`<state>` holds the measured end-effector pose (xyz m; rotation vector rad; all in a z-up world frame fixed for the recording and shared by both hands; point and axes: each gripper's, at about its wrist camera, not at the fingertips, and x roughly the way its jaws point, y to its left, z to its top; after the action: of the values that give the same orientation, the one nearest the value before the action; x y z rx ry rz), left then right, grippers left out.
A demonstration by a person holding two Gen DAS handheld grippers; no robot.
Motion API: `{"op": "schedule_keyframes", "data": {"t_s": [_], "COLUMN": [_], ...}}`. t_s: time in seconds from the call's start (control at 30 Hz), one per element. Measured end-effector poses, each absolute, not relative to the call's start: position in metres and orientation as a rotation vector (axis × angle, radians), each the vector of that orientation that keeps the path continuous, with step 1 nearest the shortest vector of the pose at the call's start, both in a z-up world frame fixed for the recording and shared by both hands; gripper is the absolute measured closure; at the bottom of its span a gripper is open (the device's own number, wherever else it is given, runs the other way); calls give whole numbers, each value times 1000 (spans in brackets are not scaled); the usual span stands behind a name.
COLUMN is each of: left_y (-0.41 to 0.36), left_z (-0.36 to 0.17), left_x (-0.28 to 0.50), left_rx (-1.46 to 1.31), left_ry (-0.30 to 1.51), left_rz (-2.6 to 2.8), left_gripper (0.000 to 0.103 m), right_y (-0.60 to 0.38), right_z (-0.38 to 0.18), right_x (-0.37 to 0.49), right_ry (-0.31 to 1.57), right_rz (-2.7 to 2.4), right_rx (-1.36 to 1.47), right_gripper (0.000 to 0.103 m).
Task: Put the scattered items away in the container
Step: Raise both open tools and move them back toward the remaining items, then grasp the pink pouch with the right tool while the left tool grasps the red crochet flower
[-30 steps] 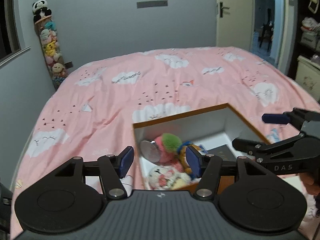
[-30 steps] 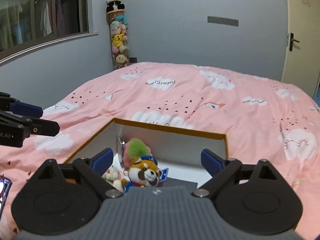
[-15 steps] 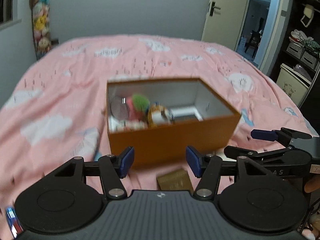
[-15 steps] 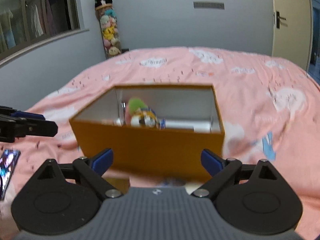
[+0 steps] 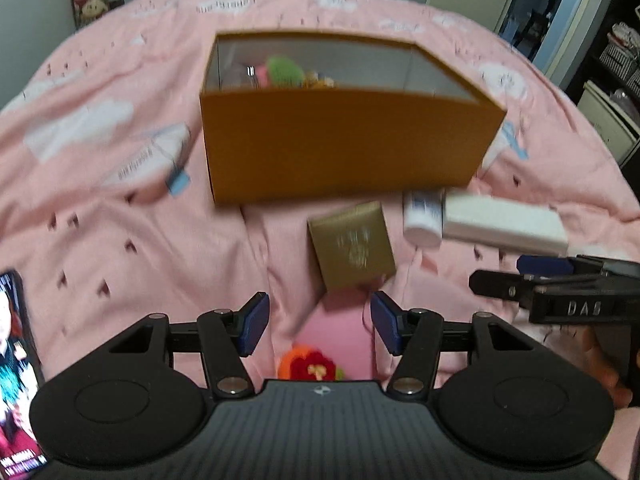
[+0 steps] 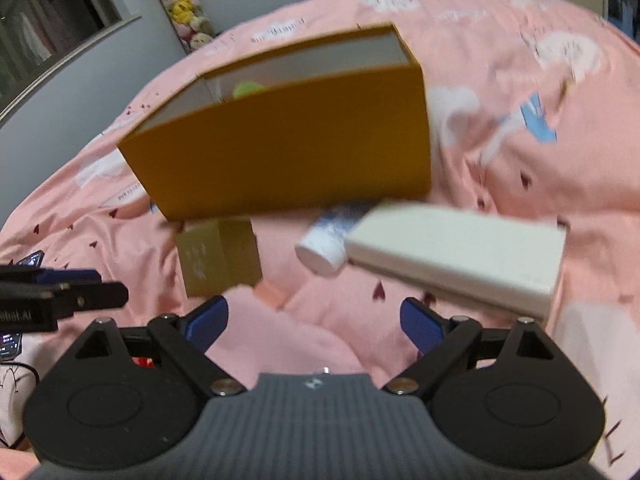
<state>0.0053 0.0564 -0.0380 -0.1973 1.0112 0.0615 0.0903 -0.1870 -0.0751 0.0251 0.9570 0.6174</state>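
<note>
An open orange box (image 5: 344,140) (image 6: 288,148) stands on the pink bed, with soft toys showing inside. In front of it lie a small gold box (image 5: 352,246) (image 6: 218,258), a white tube (image 5: 422,216) (image 6: 330,236) and a long white box (image 5: 504,222) (image 6: 460,250). A red and orange knitted flower (image 5: 310,366) on a pink card lies just below my left gripper (image 5: 319,322), which is open and empty over the bedding near the gold box. My right gripper (image 6: 314,322) is open and empty too, low in front of the white box and tube.
A phone with a lit screen (image 5: 14,364) lies at the left edge of the bed. A stack of plush toys (image 6: 182,12) stands in the far corner. A doorway (image 5: 536,4) and shelves are at the right. A person's hand shows behind the right gripper.
Both grippers have come down and back from above the orange box to its near side. The gold box, tube, white box and flower have come into view. Jaws stayed open.
</note>
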Motion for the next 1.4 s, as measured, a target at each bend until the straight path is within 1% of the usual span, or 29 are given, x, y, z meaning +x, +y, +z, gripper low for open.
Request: {"op": "schedule_keyframes", "data": {"t_s": [0.2,0.4,0.73,0.93,0.97,1.07,1.2,1.23,1.3,1.4], "left_y": [54,56,49,50,51,53,54,53,53,53], "left_z": [-62,-76,-88,-91,-92,-93,-92,-92,-92,-92], "left_x": [1,0,-1,0,0,0,1,1,1,1], "left_rx": [-206,-231,-186,-194,-197,-206,-208,-206,-205,-204], "left_ry": [1112,1169,1204,1212,1214,1214,1211,1211,1210,1210], "left_rz": [55,67,54,49,49,47,44,44,43,43], "left_gripper": [37,37,36,36,36,36,36,36,36,36], "right_y": [-191,-195,-188,-182,-181,-182,-188,-190,-193,-193], "right_z": [-92,-107,-134,-145,-146,-144,-138,-135,-129,-114], "right_x": [94,95,101,106,106,105,105,104,103,100], "right_ry": [1069,1167,1307,1344,1347,1341,1321,1313,1293,1242], "right_rz": [590,592,661,692,701,711,676,671,667,686], "right_rx": [50,85,136,164,167,181,200,205,206,193], "right_gripper": [10,10,10,9,11,19,38,41,49,58]}}
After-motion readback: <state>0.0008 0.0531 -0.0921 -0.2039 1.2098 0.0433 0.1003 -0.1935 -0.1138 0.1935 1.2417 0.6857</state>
